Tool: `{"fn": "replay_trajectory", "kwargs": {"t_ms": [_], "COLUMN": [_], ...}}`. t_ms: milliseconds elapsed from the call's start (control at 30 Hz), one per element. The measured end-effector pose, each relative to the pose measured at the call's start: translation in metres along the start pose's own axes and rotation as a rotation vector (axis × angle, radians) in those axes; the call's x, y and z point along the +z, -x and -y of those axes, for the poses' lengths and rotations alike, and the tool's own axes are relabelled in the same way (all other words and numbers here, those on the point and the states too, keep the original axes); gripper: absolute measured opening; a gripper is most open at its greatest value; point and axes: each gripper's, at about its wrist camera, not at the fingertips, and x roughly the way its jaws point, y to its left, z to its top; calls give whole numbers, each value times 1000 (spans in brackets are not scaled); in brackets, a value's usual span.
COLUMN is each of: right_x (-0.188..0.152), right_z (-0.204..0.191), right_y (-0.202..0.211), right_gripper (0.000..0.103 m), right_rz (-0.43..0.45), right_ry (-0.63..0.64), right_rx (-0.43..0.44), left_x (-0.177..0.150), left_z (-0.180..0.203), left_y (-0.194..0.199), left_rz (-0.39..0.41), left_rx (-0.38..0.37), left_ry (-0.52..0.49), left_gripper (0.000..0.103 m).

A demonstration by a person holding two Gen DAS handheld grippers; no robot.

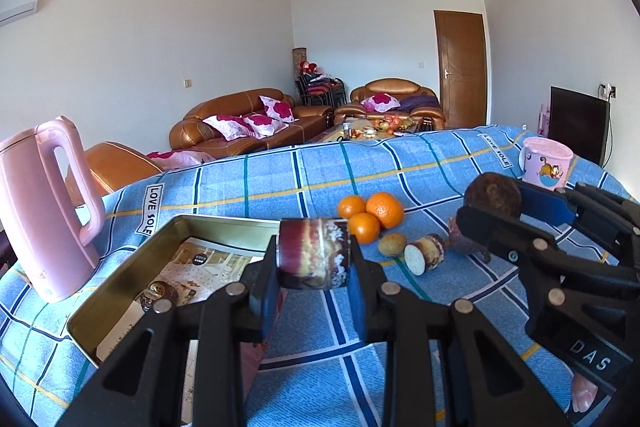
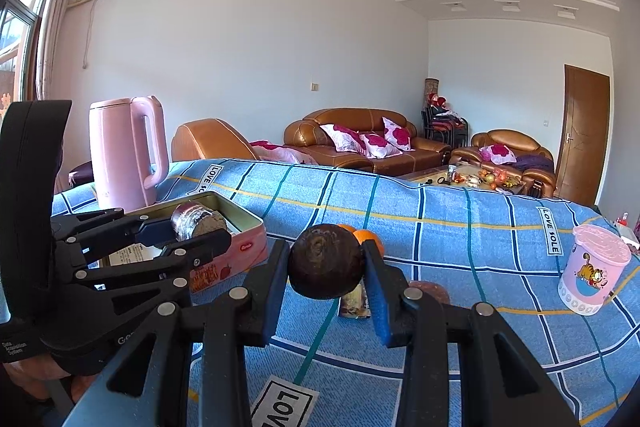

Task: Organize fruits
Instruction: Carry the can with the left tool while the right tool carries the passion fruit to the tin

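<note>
Above the blue plaid cloth (image 1: 400, 163), left gripper (image 1: 314, 259) clamped on a stiff wrapped roll (image 1: 314, 253) near the open tin (image 1: 116, 279), right gripper (image 2: 326, 263) clamped on a dark, round, probably firm fruit (image 2: 325, 261), best held across its middle.

Both feeds bright on my end, daylight. Source looks like the window (image 2: 20, 27) at the left edge of the right wrist view; panes there are blown out. White walls carry a blue-grey cast. Shadows soft, short ones under the oranges (image 1: 370, 217). Glare streak on the tin (image 1: 120, 279) inner wall. Heavy fisheye: ceiling lines bow, corners go black. Near gripper arms are slightly soft; the far sofa (image 2: 360, 143) is acceptably sharp. No motion blur.
</note>
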Motion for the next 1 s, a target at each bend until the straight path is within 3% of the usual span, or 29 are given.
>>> {"fn": "replay_trajectory", "kwargs": {"t_ms": [533,733,900,1000], "right_x": [2,5,18,28], "right_z": [-14,-17,-24,-29], "right_y": [-10,-15,-20,-25], "right_gripper": [39,39,39,39], "right_rz": [-42,-74,-93,-105], "right_ry": [45,45,54,39], "right_rx": [4,21,57,87], "left_x": [2,3,3,4], "left_z": [-5,-16,-46,-70], "left_y": [2,-4,-5,-3], "left_rz": [17,-33,-87,-101], "left_rx": [22,17,15,58], "left_ry": [16,52,118,134], "left_gripper": [31,31,31,31]}}
